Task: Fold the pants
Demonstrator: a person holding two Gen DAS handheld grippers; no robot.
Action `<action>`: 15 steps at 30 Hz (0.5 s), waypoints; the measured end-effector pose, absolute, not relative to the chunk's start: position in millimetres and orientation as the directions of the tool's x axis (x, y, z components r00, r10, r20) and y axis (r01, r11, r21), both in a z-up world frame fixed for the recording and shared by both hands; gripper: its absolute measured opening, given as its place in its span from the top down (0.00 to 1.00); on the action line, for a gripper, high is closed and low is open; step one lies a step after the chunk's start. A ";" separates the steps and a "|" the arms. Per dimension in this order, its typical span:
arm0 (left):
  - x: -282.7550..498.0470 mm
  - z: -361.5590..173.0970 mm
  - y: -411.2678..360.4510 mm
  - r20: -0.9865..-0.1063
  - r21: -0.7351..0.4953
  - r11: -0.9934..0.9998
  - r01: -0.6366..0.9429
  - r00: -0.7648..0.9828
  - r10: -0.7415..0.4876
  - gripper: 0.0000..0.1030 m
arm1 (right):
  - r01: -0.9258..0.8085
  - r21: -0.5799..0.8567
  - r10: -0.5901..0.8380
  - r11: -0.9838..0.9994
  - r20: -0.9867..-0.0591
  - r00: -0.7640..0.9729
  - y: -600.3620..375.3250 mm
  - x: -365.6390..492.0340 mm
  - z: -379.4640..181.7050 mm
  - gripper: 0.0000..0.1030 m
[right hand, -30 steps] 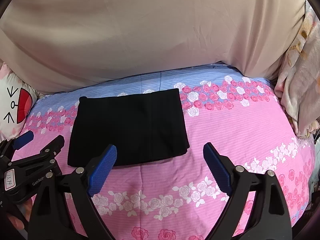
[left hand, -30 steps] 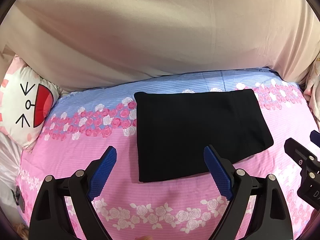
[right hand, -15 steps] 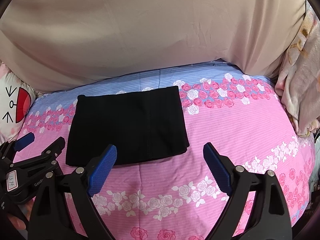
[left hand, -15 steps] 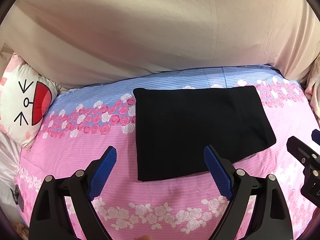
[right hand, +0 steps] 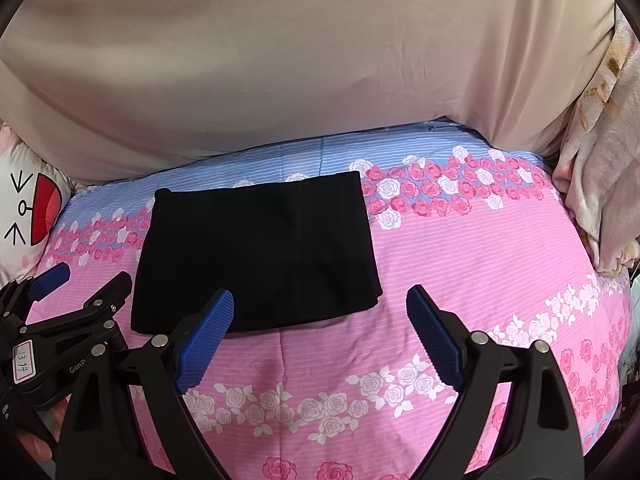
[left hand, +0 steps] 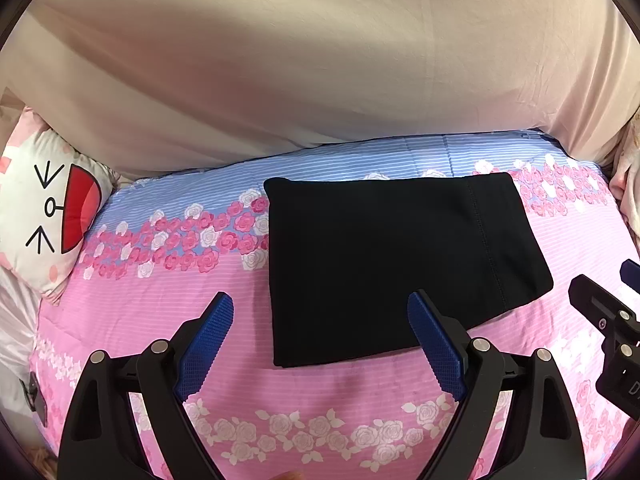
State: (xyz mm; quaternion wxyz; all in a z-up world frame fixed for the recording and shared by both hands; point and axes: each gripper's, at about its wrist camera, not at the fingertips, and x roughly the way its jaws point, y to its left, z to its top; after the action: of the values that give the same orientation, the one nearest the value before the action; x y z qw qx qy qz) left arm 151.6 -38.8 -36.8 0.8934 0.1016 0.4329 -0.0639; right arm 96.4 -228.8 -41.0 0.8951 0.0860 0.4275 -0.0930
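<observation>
Nearest in the left wrist view, the left claw [left hand: 320,344] stands wide apart, its blue ribbed pads [left hand: 206,346] holding nothing and hovering over the near part of the bed [left hand: 132,320]; the right-hand pad overlaps the near edge of the pants [left hand: 396,264] in the picture, though whether it touches the cloth cannot be told; at the right margin of the same view a part of the right claw [left hand: 608,320] shows in black with a blue tip.

In the right wrist view, the right claw [right hand: 320,340] is likewise spread wide and empty above the pink rose-printed bedcover; its left-hand pad [right hand: 204,344] lies over the near edge of the pants [right hand: 260,252]; the left claw [right hand: 72,308] shows at the left margin, with a white label on its body and a fingertip visible beneath it.

Past the claws, the pants lie flat as a folded black rectangle around the middle of the bed, a stitched seam running from near edge to far edge; their far edge reaches the blue striped band of the cover.

Farther on, a cartoon-face pillow [left hand: 44,216] rests at the bed's far left corner; a pale patterned blanket [right hand: 600,176] is bunched at the right edge; a beige cloth [left hand: 320,60] rises behind the far edge.
</observation>
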 end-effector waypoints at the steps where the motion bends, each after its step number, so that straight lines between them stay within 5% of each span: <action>1: 151.6 -36.9 -38.9 -0.786 0.126 0.971 0.204 0.617 -0.028 0.16 | 0.240 0.074 -0.093 0.968 -0.781 0.617 -229.2 97.0 -41.1 0.16; 15: 153.9 -37.0 -40.5 -0.786 0.121 0.970 0.211 0.617 -0.036 0.16 | 0.238 0.075 -0.091 0.968 -0.781 0.617 -229.6 97.0 -41.6 0.16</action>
State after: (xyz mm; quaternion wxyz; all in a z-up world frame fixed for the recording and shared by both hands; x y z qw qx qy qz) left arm 153.9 -40.5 -37.0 0.8934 0.1012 0.4323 -0.0690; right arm 97.0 -229.6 -41.6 0.8952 0.0858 0.4276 -0.0918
